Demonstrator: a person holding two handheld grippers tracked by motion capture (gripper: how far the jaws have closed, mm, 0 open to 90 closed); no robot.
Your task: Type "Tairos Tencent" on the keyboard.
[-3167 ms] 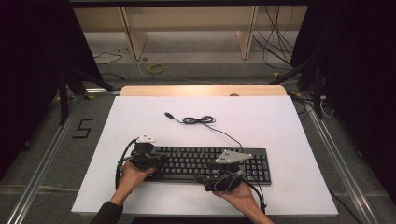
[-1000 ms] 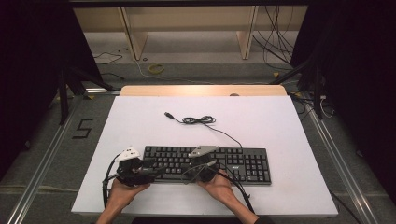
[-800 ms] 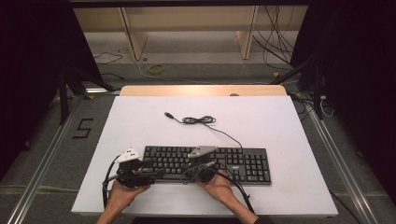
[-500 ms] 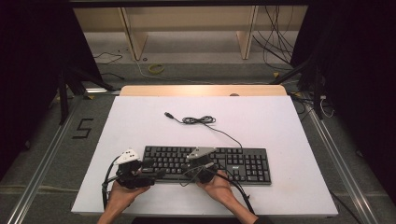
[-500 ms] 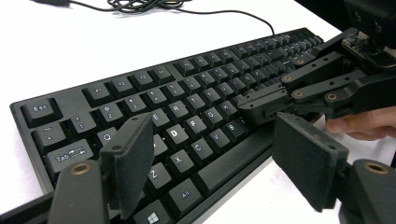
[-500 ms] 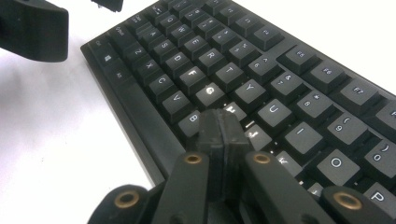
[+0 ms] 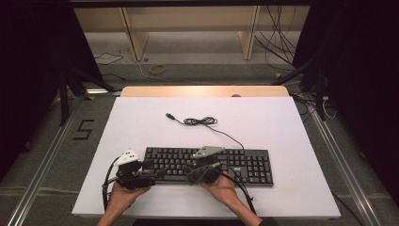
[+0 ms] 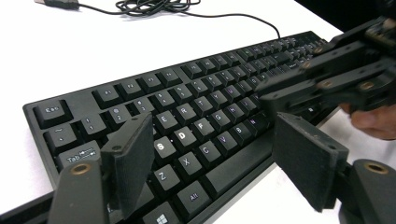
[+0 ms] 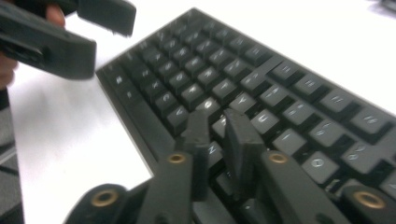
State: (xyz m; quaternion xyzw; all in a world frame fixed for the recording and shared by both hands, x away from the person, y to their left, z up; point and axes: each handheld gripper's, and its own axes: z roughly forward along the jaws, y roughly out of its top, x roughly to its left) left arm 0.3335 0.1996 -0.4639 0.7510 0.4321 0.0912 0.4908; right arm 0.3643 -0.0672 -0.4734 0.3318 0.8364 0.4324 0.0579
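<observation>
We see a white counter (image 7: 291,127) across the middle of the high view, with a bare wooden strip (image 7: 202,91) along its far edge. Beyond it, in the upper middle of the frame, stands a pale wooden shelf unit (image 7: 188,28) on grey floor. Loose cables (image 7: 275,42) trail at upper right, a coiled yellowish cord (image 7: 156,69) lies left of centre, and a "5" mark (image 7: 83,129) sits at left.
</observation>
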